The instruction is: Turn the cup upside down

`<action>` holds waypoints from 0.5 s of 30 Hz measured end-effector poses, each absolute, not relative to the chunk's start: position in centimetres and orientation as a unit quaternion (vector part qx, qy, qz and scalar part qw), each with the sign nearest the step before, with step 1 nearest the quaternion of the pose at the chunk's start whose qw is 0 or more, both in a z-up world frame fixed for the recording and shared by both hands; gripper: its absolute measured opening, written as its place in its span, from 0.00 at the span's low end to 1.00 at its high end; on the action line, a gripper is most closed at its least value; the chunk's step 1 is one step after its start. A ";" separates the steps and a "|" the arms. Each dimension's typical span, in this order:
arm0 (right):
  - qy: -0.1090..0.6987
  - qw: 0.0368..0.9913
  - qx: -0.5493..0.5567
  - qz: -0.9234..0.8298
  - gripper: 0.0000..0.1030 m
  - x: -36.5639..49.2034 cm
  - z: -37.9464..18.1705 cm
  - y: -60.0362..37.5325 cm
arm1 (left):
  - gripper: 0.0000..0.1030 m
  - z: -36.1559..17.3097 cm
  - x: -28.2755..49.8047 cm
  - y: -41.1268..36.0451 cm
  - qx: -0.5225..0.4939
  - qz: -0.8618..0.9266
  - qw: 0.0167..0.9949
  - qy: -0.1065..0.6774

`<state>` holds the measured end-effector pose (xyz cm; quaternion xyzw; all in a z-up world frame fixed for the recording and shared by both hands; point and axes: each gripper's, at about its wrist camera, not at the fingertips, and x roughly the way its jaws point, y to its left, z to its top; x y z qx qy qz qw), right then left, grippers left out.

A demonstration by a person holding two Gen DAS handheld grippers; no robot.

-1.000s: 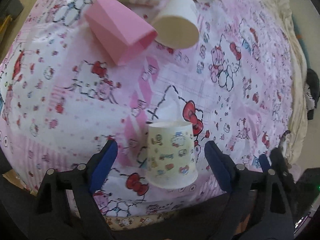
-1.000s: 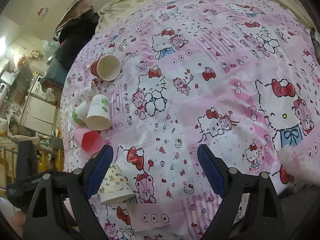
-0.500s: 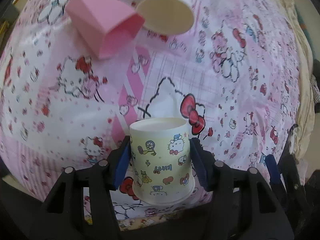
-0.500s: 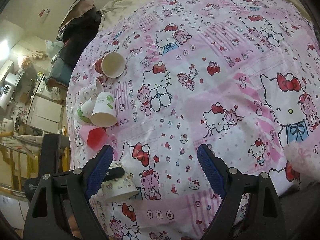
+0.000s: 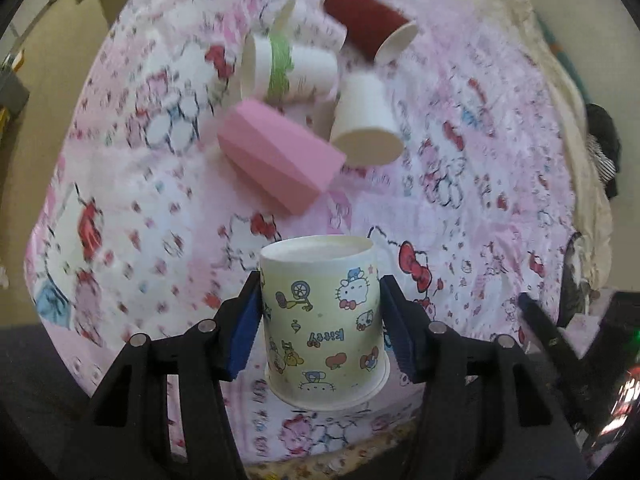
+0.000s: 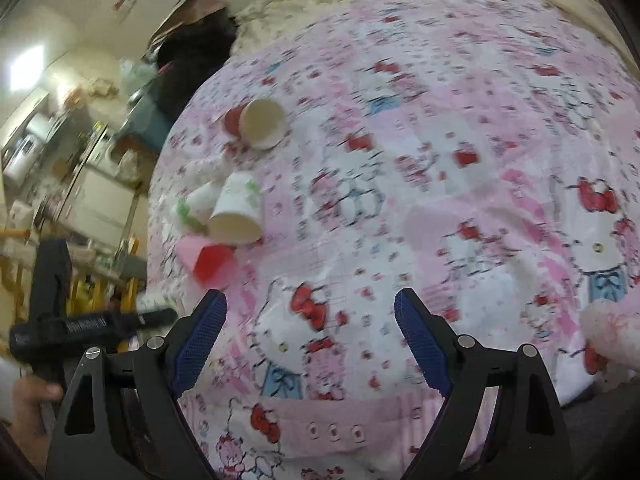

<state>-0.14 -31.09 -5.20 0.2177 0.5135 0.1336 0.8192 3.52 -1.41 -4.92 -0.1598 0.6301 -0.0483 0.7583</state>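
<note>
A yellow cartoon-print paper cup (image 5: 324, 320) stands upside down, wide rim toward the camera, between the blue pads of my left gripper (image 5: 320, 332). The gripper is shut on it and holds it above the pink Hello Kitty bedspread (image 5: 120, 240). My right gripper (image 6: 310, 340) is open and empty over the bedspread (image 6: 460, 200). In the right wrist view the left gripper's body (image 6: 80, 326) shows at the left edge, with only a sliver of the cup (image 6: 154, 303) visible.
Several cups lie on their sides beyond the held cup: a pink faceted one (image 5: 280, 164), a white one (image 5: 366, 124), a green-banded one (image 5: 288, 68) and a dark red one (image 5: 368, 22). The bed's front edge lies just under the left gripper. Furniture stands beyond the bed (image 6: 80, 184).
The left gripper closed on the yellow cup and lifted it off the bedspread, pulling back so more lying cups show. The right gripper stayed open and shifted a little.
</note>
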 end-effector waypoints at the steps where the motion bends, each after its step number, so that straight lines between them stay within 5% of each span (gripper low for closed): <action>1: 0.519 0.816 0.209 0.150 0.86 -0.3 -5.3 -30.1 | 0.52 -4.7 3.5 -1.1 -0.159 -0.051 0.761 0.626; 15: 0.550 0.739 0.182 0.345 0.83 -0.5 -7.7 -17.1 | 0.52 -6.5 4.1 1.0 -0.193 -0.077 0.762 0.614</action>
